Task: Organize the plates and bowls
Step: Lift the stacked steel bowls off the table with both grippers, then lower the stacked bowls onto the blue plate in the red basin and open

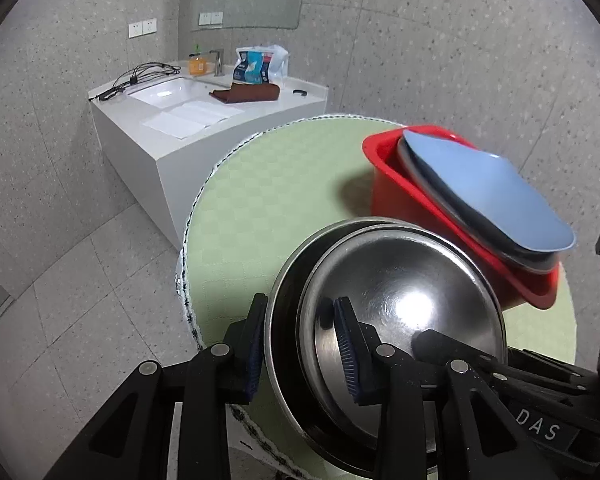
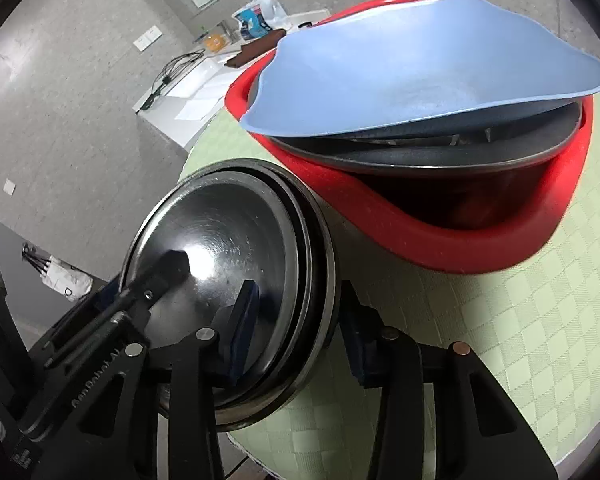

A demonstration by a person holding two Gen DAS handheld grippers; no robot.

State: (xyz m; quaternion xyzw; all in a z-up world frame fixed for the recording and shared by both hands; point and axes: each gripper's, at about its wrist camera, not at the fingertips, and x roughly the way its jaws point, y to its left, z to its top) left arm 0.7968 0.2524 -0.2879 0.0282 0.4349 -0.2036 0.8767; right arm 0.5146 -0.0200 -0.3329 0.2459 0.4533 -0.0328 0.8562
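A stack of nested steel bowls (image 1: 400, 292) sits on the round green table (image 1: 280, 184). My left gripper (image 1: 300, 344) is shut on the stack's left rim, one finger inside, one outside. My right gripper (image 2: 300, 340) is shut on the stack's (image 2: 228, 248) right rim the same way. Its finger reaches into the top bowl in the left wrist view (image 1: 452, 348). Behind stands a red tub (image 1: 404, 196) holding dark plates (image 2: 440, 148) with a blue plate (image 2: 420, 60) tilted on top.
A white sink counter (image 1: 204, 112) with cables, a soap bottle, a brown cloth and a bag stands beyond the table. The table edge (image 1: 188, 240) drops to a grey tiled floor on the left.
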